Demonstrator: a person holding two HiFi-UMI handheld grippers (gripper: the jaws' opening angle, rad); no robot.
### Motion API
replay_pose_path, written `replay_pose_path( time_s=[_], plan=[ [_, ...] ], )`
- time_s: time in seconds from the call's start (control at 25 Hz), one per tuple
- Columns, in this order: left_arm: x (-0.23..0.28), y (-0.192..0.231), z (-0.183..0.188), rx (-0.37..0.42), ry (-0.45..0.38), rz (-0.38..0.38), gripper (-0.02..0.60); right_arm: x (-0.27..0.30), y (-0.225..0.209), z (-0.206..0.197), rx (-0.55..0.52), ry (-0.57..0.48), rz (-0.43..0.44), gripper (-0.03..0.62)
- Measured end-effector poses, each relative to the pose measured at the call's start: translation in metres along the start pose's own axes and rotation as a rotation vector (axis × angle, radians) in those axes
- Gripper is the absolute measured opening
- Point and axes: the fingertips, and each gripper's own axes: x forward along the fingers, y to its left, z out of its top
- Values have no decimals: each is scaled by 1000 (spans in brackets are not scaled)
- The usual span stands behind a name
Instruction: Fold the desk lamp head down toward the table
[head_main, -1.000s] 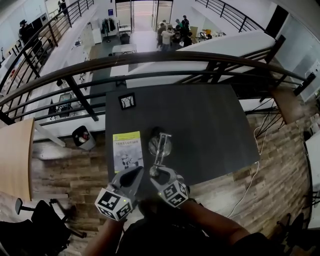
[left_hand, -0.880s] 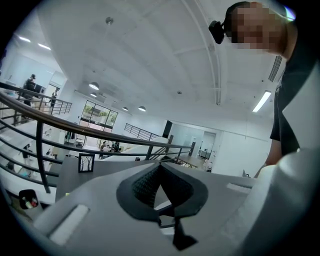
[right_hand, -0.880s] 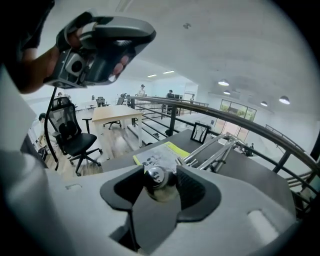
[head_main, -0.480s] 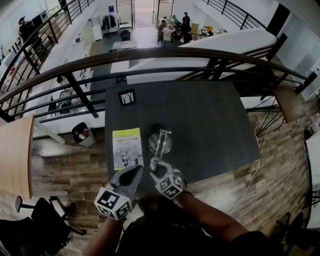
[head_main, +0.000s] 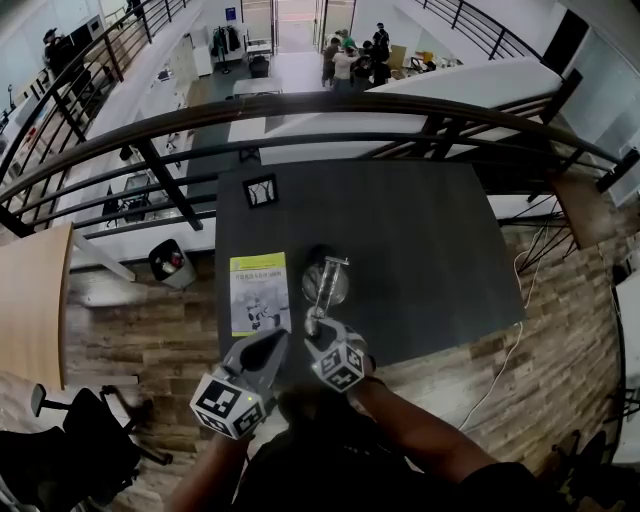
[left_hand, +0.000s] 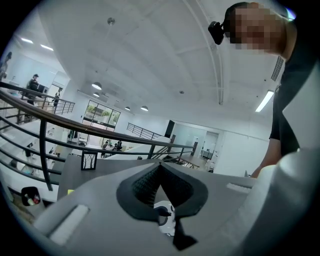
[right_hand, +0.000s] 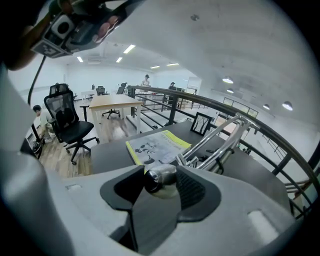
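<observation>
My right claw (right_hand: 161, 173) pinched the chrome lamp head (right_hand: 159, 179) between its pads, tipped downward over the near edge of the tabletop (head_main: 420, 250). From that grip the lamp's twin-rod arm (right_hand: 220, 136) ran away from me toward the far edge, its long axis roughly in line with the claw, above the round base (head_main: 326, 284) left of centre. As I judged it, the fold turned on pressing the head down along that line. My left claw (left_hand: 160, 167), pressed together and empty, hovered level just left, near the booklet (head_main: 256, 292) by the left edge. My right forearm (head_main: 430, 440) reached in from the near right.
</observation>
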Motion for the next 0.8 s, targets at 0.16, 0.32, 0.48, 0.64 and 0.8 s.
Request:
replay_pose_path(
  time_s=[0.16,0.32,0.48,0.64,0.8],
  plan=[
    [-4,0,0,2,4,6,2,-1,2,2,-41,14,-4,199],
    [-12,0,0,7,5,13,2,-11,7,10,-68,-5,-6,196],
    [-27,-1,6,24,-11,21,2,-36,7,38,20,-85,5,189],
    [-44,-6,16,35,-35,20,2,-72,9,77,91,-188,11,107],
    [-56,-9,25,57,-68,11,2,-106,7,124,174,-343,21,4]
  ],
)
